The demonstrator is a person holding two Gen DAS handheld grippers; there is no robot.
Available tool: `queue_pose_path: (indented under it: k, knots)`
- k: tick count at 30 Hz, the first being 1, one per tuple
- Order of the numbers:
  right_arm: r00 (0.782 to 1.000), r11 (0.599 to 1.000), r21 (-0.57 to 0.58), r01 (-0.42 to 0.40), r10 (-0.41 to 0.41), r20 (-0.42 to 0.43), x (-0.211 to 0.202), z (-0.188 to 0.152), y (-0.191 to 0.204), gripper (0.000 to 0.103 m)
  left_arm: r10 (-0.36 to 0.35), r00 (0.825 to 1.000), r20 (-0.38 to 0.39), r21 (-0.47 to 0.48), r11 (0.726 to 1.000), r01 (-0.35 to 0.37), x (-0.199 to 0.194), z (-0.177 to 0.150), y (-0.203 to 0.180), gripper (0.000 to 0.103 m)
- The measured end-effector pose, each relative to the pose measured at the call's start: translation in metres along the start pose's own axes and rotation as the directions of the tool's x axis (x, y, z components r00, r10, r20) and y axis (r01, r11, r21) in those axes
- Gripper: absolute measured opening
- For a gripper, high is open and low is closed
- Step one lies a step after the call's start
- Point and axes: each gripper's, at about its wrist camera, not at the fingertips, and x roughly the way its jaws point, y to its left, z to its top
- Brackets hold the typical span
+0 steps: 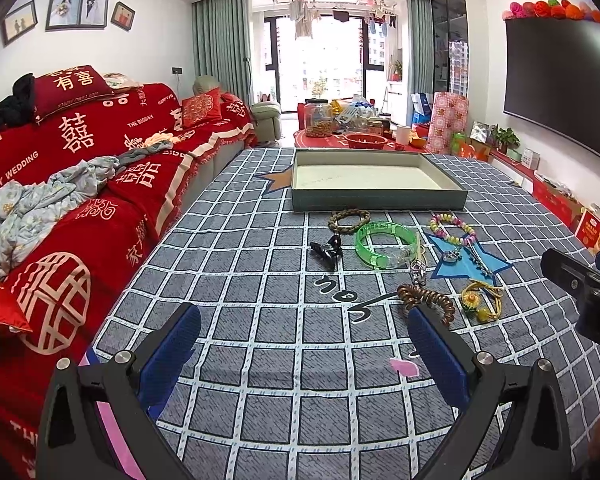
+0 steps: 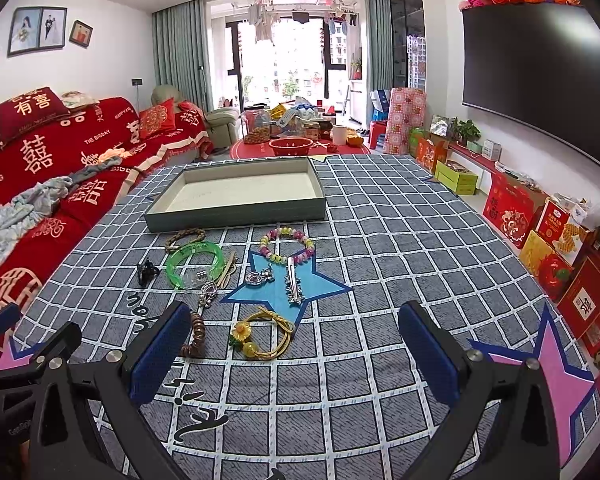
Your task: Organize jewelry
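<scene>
The left gripper [image 1: 304, 344] sits lowest in its own view, its 2 blue-padded fingers [image 1: 171, 354] spread wide over the grey checked cloth [image 1: 260, 300] with nothing between them. The right gripper [image 2: 296, 344] is likewise wide open and empty, hovering just short of the jewelry.

The jewelry lies in a loose cluster on the cloth, in front of a shallow grey-green tray [image 2: 236, 213] with a pale floor and nothing visible in it. Nearest the right gripper are a yellow flower hair tie [image 2: 262, 334] and a brown spiral hair tie [image 2: 196, 338] — the spiral one lies just beside the gripper's left finger. Further back, a clear green bangle [image 2: 194, 264] lies just in front of a brown beaded bracelet [image 2: 184, 237], which lies close to the tray's near wall. A small black claw clip [image 2: 145, 273] sits to the left of the bangle. On a blue star printed on the cloth rest a silver hair clip [image 2: 293, 282] and a silver heart charm [image 2: 258, 278], with a pastel beaded bracelet [image 2: 287, 245] just behind them.

A red-covered sofa [image 1: 80, 168] runs along the left side.
</scene>
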Motion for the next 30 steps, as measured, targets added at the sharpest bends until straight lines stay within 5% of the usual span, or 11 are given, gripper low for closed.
queue_pose_path:
  k: [30]
  knots:
    - [1.0, 1.0, 0.02, -0.008, 0.008, -0.006, 0.0005, -0.0004, 0.0004, 0.103, 0.006, 1.0, -0.016, -0.011, 1.0, -0.006, 0.0058, -0.0011, 0.0031, 0.103]
